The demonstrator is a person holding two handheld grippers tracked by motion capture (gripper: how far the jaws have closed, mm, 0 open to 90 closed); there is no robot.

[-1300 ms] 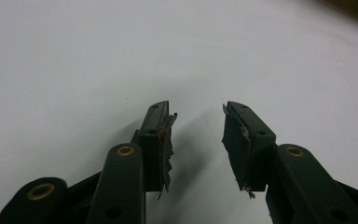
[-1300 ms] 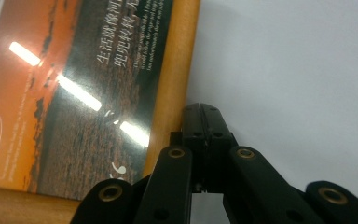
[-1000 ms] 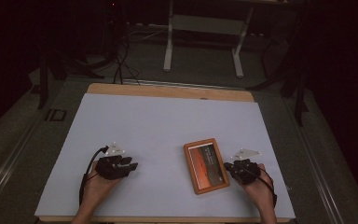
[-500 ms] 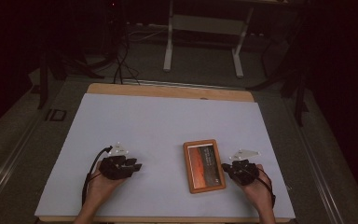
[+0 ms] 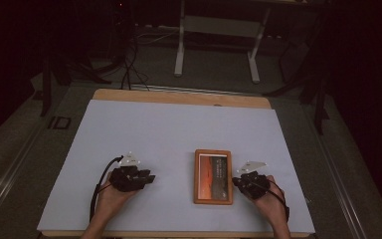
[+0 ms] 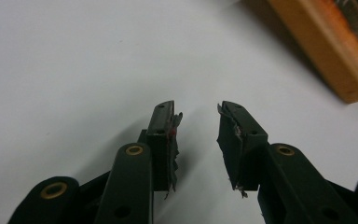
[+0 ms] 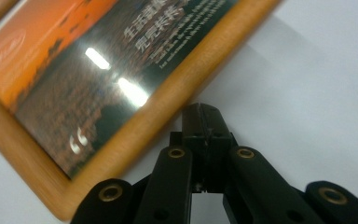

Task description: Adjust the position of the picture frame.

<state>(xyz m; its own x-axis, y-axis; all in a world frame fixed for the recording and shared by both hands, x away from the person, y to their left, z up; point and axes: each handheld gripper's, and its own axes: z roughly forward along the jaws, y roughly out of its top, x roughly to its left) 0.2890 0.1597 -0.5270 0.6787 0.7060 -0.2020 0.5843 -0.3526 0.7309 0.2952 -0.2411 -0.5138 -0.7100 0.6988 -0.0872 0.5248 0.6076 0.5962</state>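
Frame nudged square by the shut right tongs

The right tongs (image 5: pixel 238 182), jaws pressed together with nothing between, touch the right edge of the one wooden picture frame (image 5: pixel 213 176), which has turned from tilted to straight on the white surface (image 5: pixel 179 129). The left tongs (image 5: pixel 150 178), one of two pairs, have just been closing, now narrow and empty, apart from the frame.
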